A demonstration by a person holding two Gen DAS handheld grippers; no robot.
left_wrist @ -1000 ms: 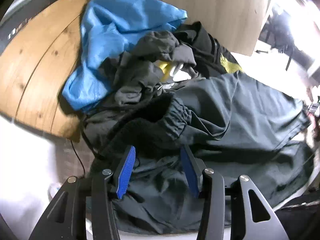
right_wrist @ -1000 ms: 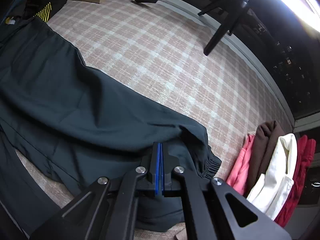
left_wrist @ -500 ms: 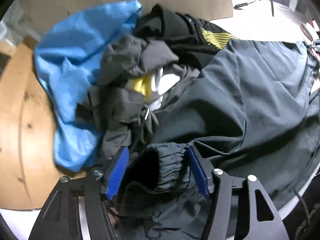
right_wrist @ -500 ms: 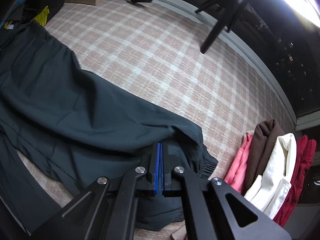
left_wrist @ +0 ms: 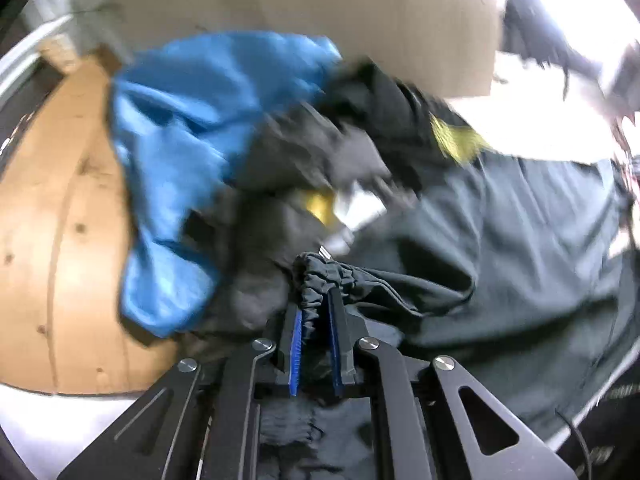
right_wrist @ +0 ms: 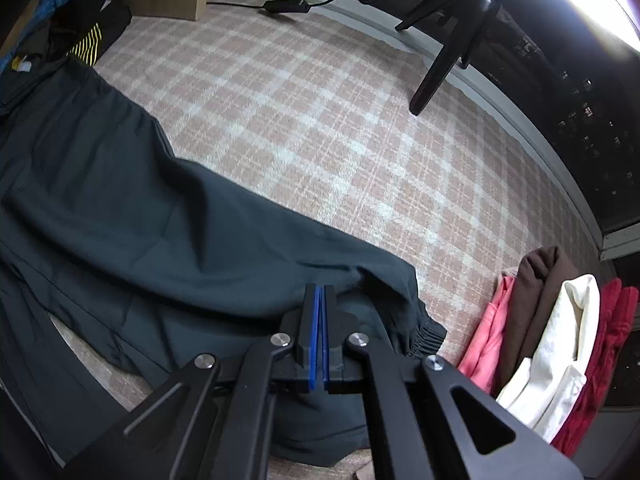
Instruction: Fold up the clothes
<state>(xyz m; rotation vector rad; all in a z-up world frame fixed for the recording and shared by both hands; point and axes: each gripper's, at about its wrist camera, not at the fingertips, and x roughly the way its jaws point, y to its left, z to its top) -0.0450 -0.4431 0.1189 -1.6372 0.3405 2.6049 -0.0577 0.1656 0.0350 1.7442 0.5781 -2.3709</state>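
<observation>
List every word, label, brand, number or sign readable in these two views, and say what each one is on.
No readable text in either view.
Black garment with yellow stripes: a striped graphic only, no letters.
Small white and yellow tag at the pile's edge: too small to read.
Dark green trousers, blue jacket, folded pink, brown, cream and red clothes: no print visible.
The left wrist view is motion-blurred.

Cam setup, 2 wrist fisheyes, both steep down, close.
L: I see clothes pile [left_wrist: 256, 168]; R: plaid floor [right_wrist: 320, 128]; shared: dark trousers [right_wrist: 120, 220].
</observation>
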